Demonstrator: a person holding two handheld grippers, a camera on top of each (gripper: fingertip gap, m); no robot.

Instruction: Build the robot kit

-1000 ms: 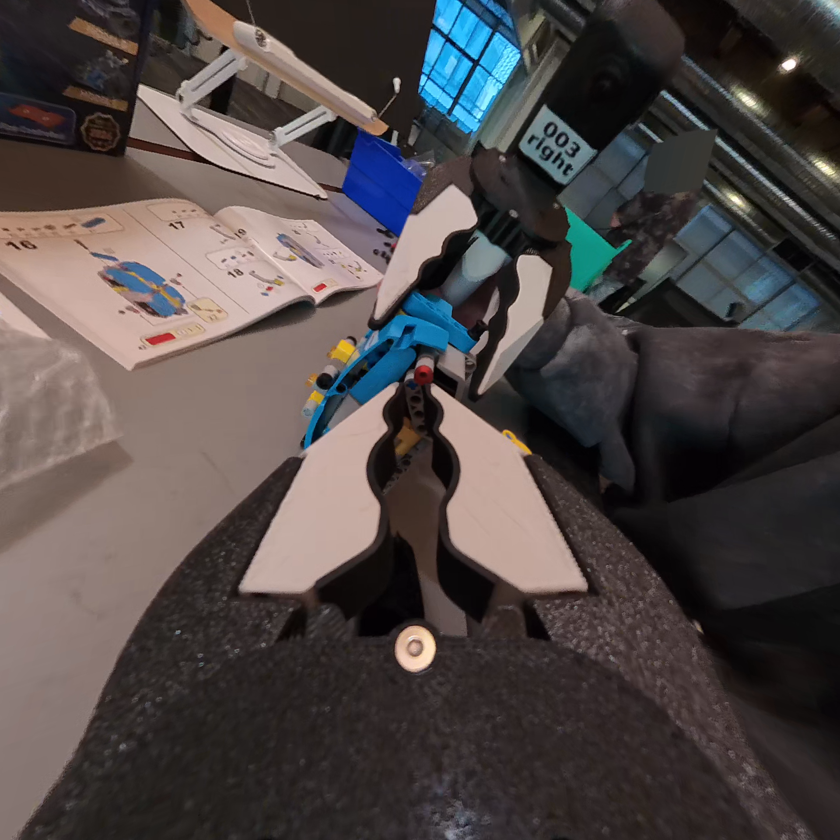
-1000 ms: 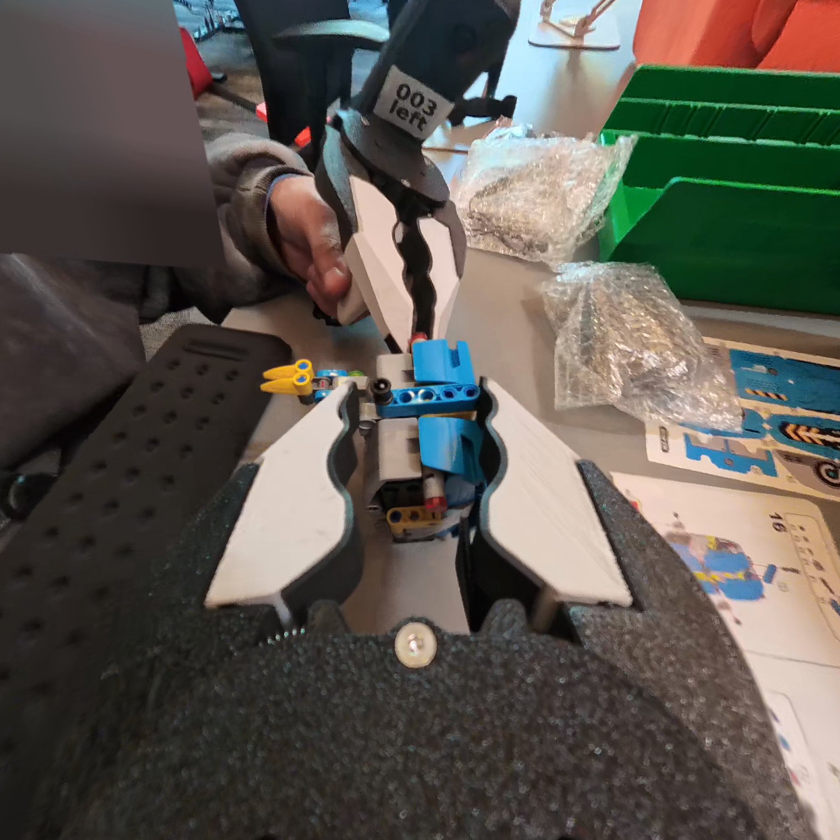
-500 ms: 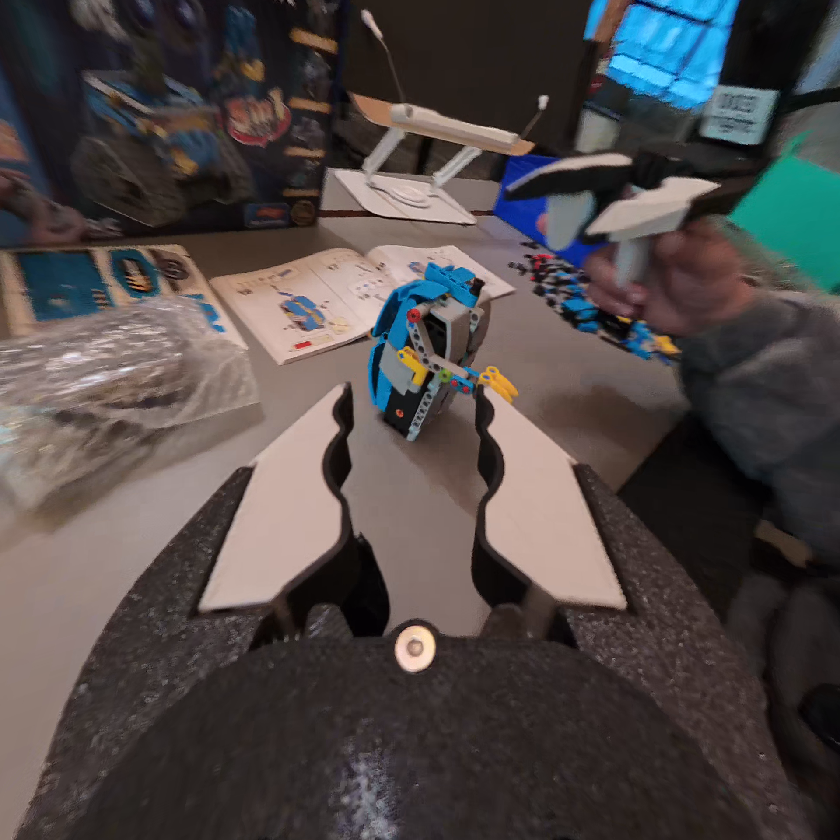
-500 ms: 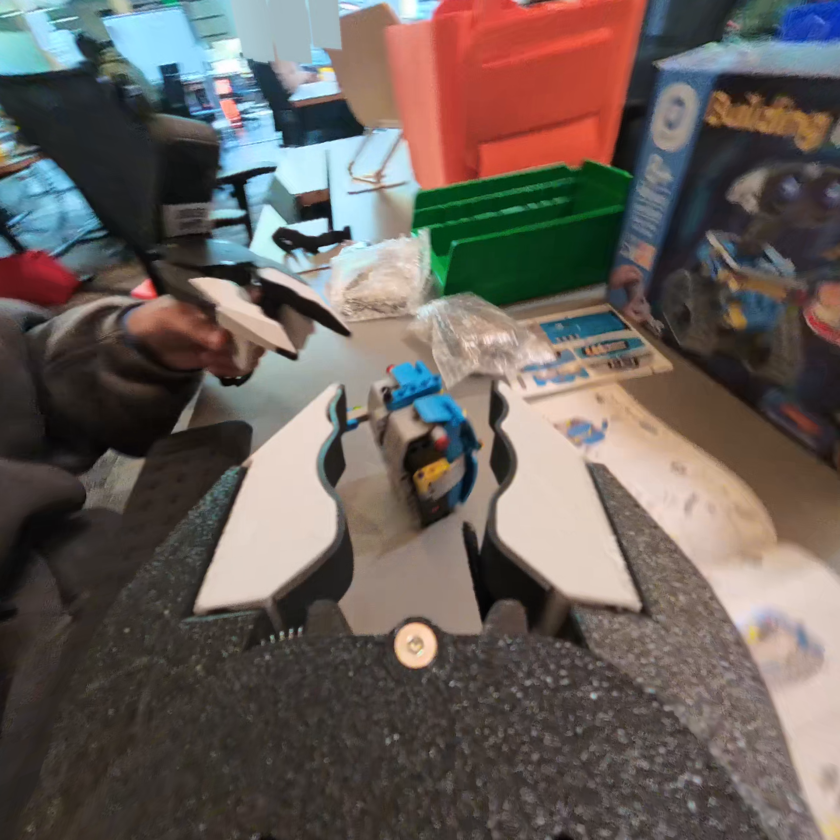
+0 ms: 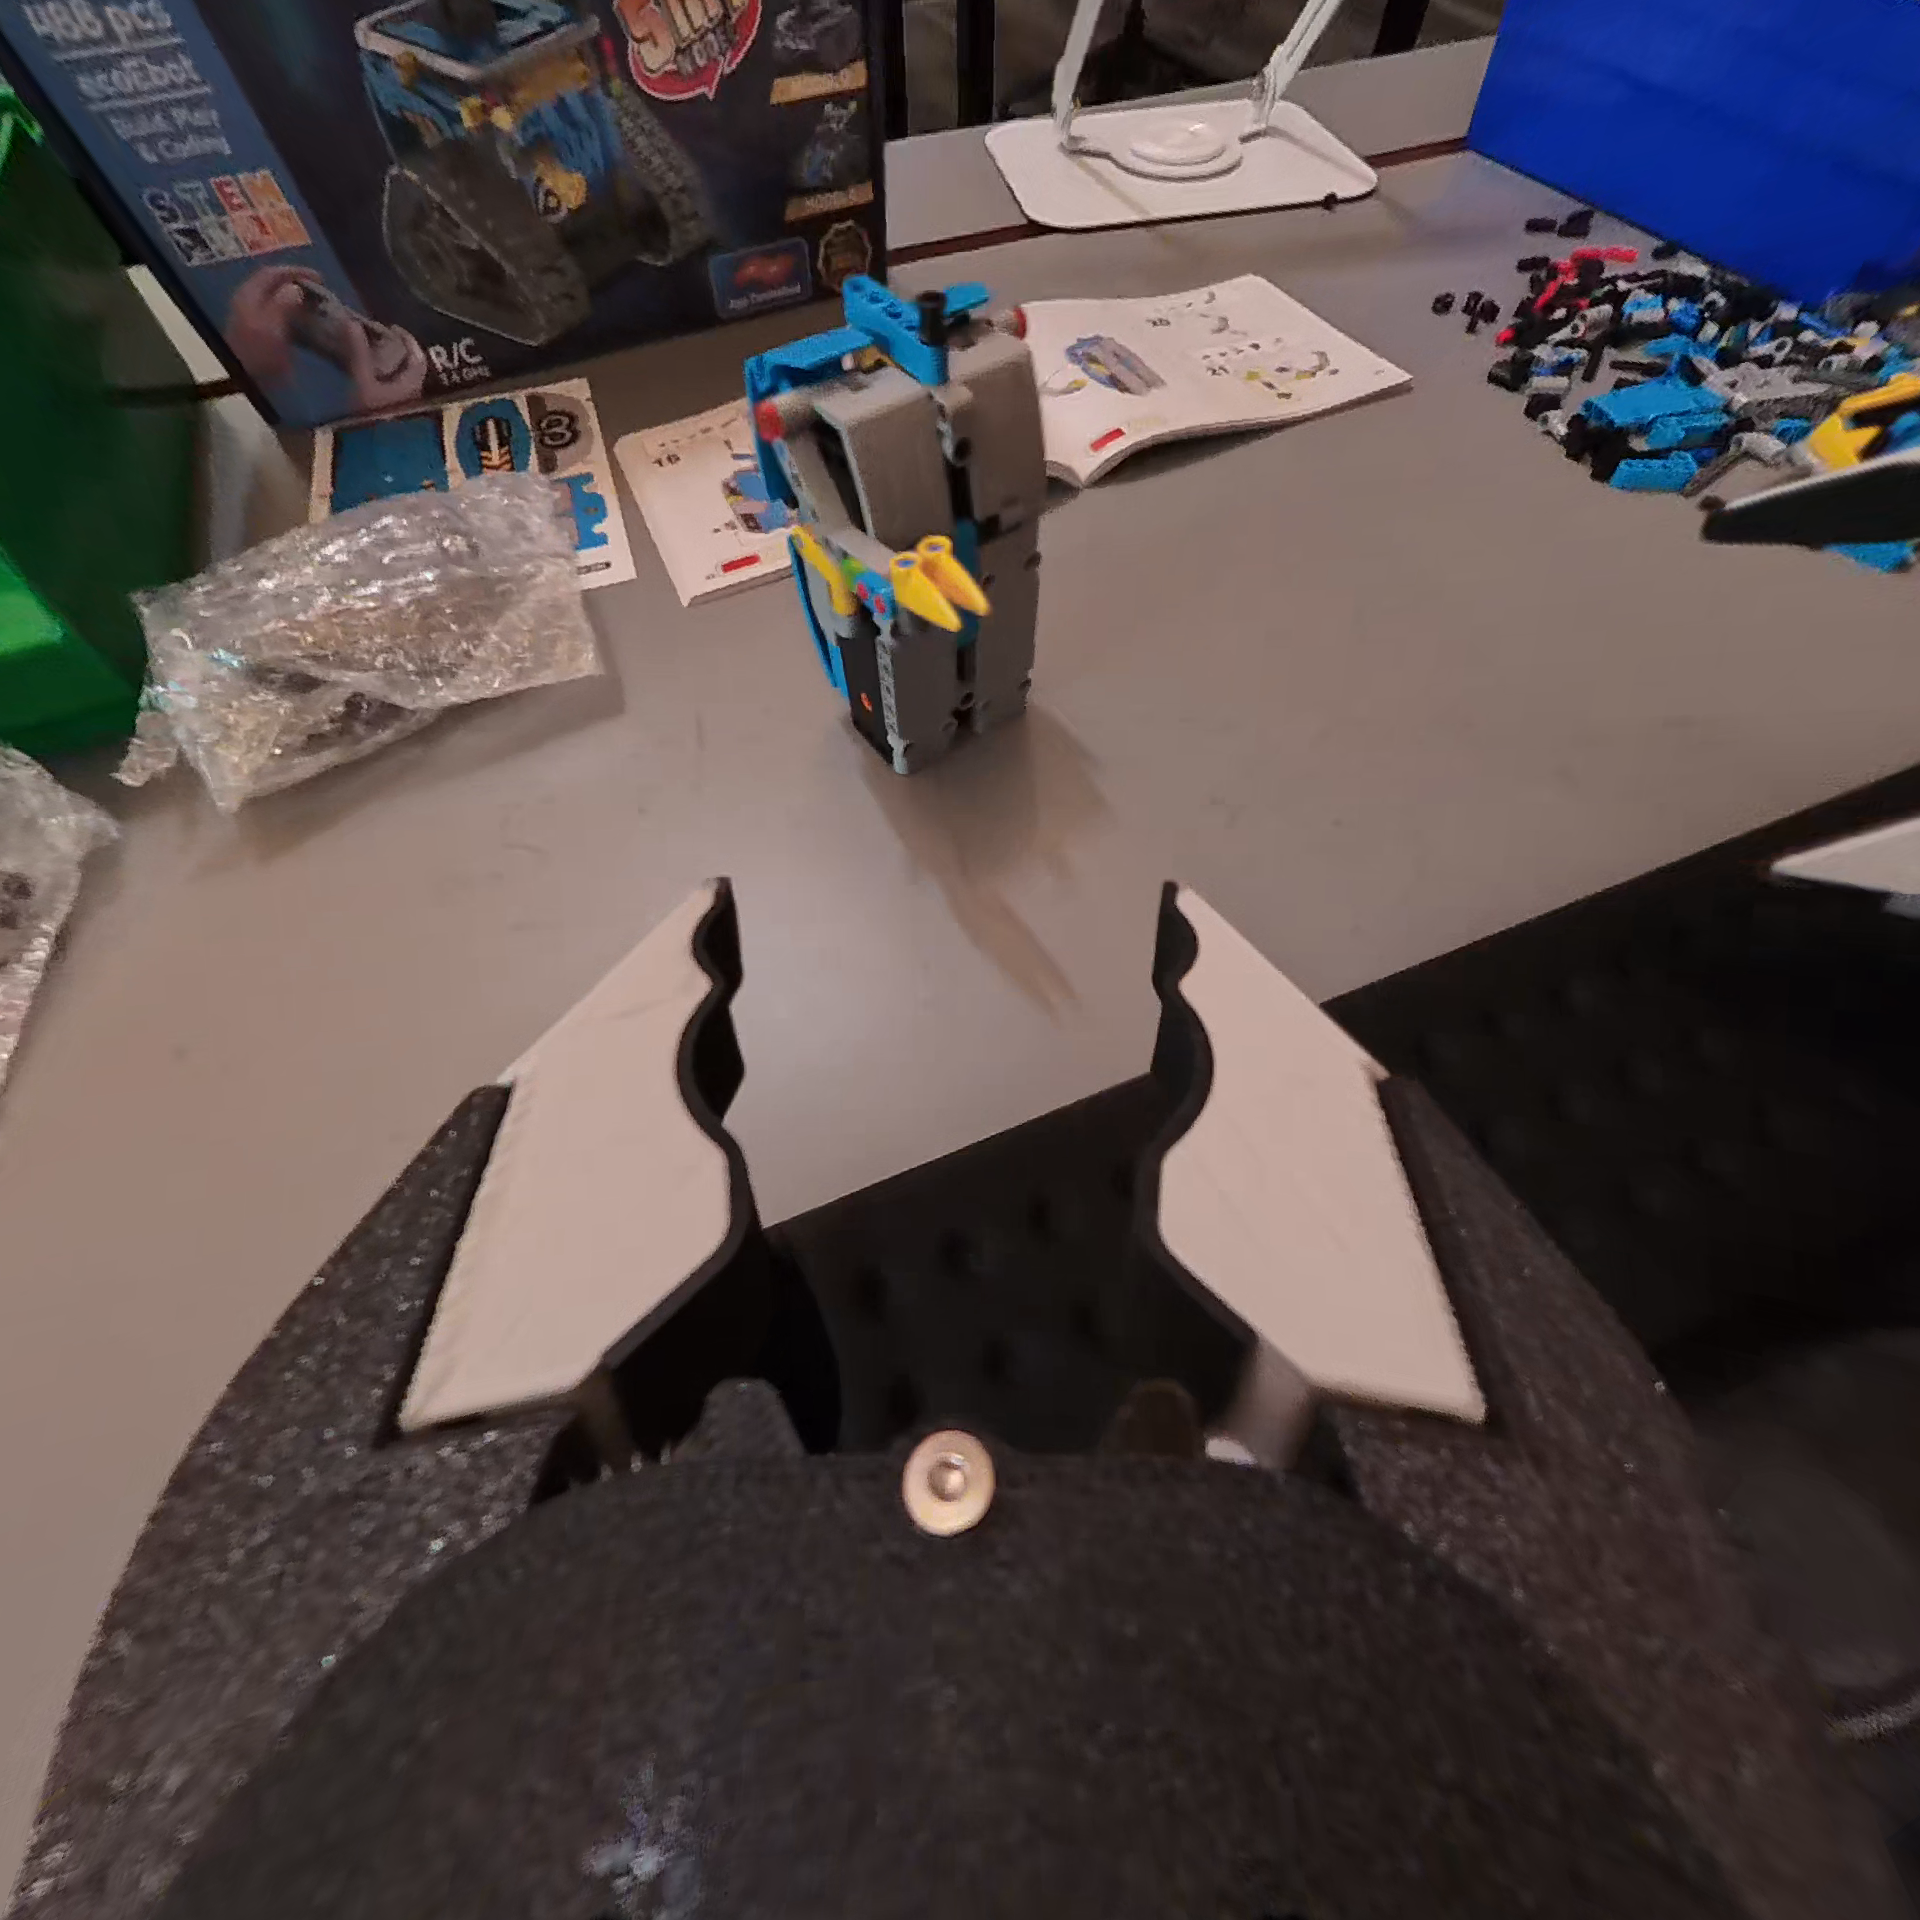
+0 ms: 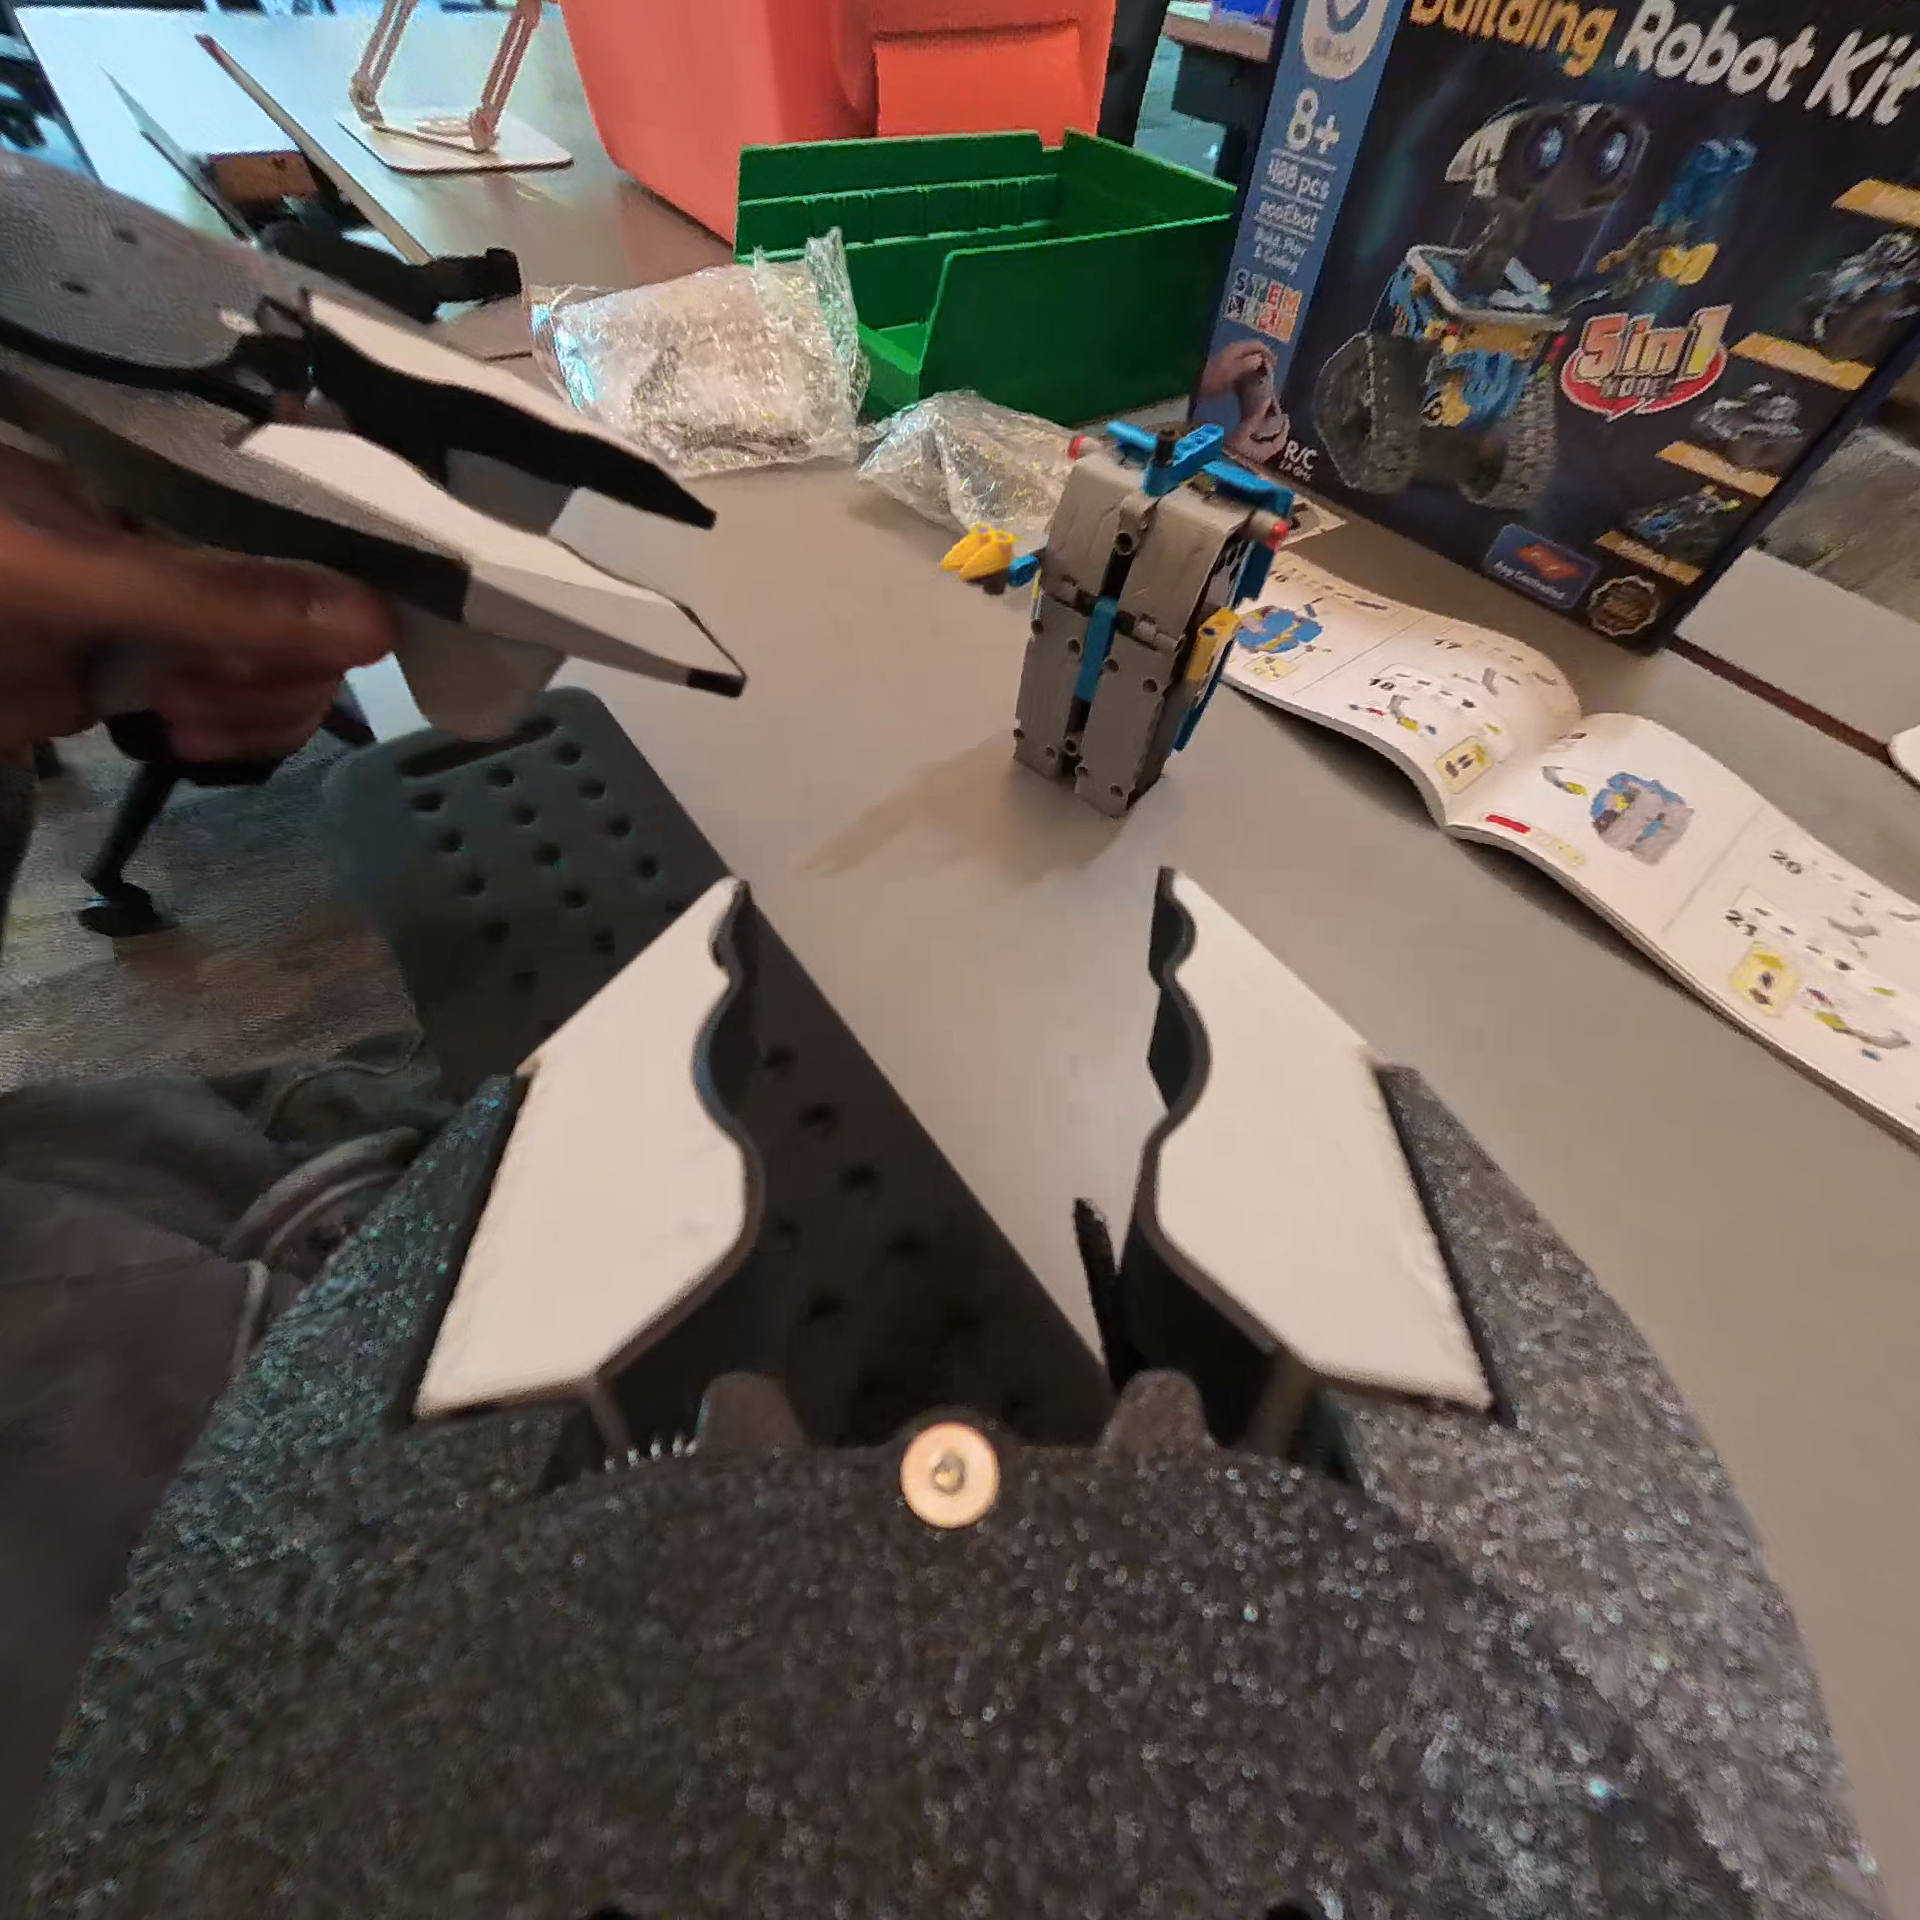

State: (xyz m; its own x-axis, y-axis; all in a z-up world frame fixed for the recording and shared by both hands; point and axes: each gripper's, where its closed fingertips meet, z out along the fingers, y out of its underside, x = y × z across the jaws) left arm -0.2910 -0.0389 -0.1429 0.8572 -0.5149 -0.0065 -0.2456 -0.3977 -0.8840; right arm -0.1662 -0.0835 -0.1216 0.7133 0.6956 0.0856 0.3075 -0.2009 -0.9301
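Observation:
A small grey and blue brick model (image 5: 914, 540) with yellow pointed pieces stands upright on the grey table (image 5: 1299, 748), free of both grippers. My left gripper (image 5: 943, 904) is open and empty, over the table's near edge, a short way back from the model. My right gripper (image 6: 951, 888) is also open and empty, about as far back from the model (image 6: 1132, 623). In the right wrist view the left gripper (image 6: 717, 597) shows at the left, held by a hand (image 6: 187, 623). A tip of the right gripper (image 5: 1808, 509) shows at the right edge of the left wrist view.
An open instruction booklet (image 5: 1195, 364) and a sticker sheet (image 5: 468, 457) lie behind the model, before a dark kit box (image 6: 1579, 291). Bubble-wrap bags (image 5: 364, 623) and a green bin (image 6: 997, 270) are left. Loose pieces (image 5: 1683, 374) lie right. A black perforated seat (image 6: 540, 831) is below the edge.
Both grippers have let go of the model, opened and drawn back. The model now stands alone on the table.

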